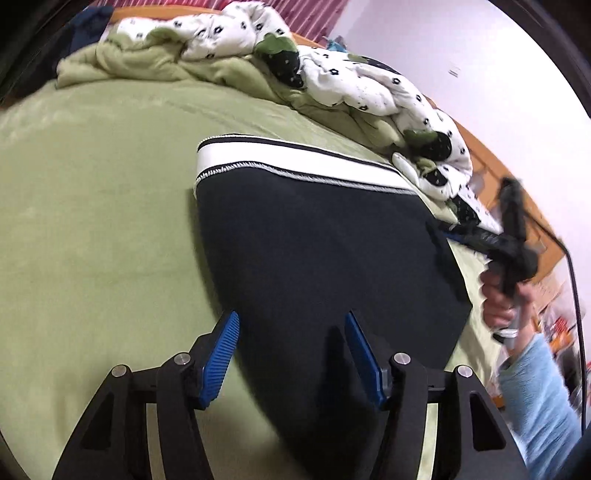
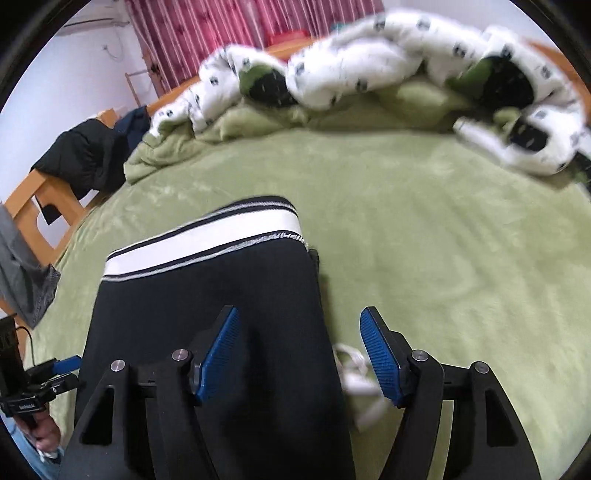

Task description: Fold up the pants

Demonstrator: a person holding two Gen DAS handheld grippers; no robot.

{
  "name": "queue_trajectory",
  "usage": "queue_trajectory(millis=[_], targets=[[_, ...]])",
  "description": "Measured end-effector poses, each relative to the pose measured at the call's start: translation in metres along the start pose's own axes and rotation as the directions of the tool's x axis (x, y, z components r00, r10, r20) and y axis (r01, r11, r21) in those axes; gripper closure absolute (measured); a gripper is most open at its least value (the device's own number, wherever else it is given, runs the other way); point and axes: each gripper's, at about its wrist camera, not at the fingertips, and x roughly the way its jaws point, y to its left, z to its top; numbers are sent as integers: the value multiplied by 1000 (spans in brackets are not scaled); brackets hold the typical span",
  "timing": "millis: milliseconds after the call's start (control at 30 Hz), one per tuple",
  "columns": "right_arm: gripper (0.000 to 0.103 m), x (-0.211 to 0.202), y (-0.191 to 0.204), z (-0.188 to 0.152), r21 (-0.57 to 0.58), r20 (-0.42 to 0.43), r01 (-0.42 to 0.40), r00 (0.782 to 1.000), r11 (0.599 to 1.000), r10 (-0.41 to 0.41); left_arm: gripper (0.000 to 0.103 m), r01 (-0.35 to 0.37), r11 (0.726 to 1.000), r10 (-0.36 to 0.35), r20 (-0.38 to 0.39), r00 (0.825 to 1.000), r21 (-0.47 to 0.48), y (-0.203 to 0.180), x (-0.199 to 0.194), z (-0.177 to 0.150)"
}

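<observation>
Dark navy pants lie flat on the green bed sheet, their white waistband at the far end. My left gripper hovers open over the near left edge of the pants, nothing between its blue pads. In the same view my right gripper sits at the pants' right edge, held by a hand in a light blue sleeve. In the right wrist view the right gripper is open above the pants, with a white drawstring lying by its right pad. The left gripper shows at lower left.
A crumpled white patterned duvet and a bunched green blanket fill the far side of the bed. A dark jacket lies on a wooden frame at left. A grey cloth hangs at the left edge. A red curtain hangs behind.
</observation>
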Motion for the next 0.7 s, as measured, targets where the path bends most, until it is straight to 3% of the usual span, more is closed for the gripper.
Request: queue_trajectory(millis=[67,167,300,367,433,500,533,600,700], targets=[[31,34,-9,7,14,-104,-47,993,999,48,46,-1,1000,0,-21,1000,-12,3,16,6],[28,59,-20,11,60,-165,-122,978,991,130,41,51,997,-54,-33,998,-64,14,37,7],[29,72,-15,11,30,-234,-170,957,985,172,42,149,976,-150,3,989,-161,32,47,3],[27,81,-6,9,11,-305,-211,930,977,205,49,169,965,-172,5,985,-201,37,49,3],[27,83,3,8,-25,-324,-197,929,980,179,62,170,958,-175,-3,985,-230,39,51,5],[34,81,6,8,-23,-332,-186,928,982,168,73,168,954,-174,-3,985,-247,40,50,8],[36,75,6,8,-12,-319,-177,933,984,164,84,167,954,-171,6,985,-248,40,46,10],[50,62,9,8,-6,-285,-160,947,987,152,88,178,954,-176,28,984,-242,38,34,13],[61,36,18,7,18,-223,-156,962,988,156,90,186,950,-182,40,982,-250,37,22,18]])
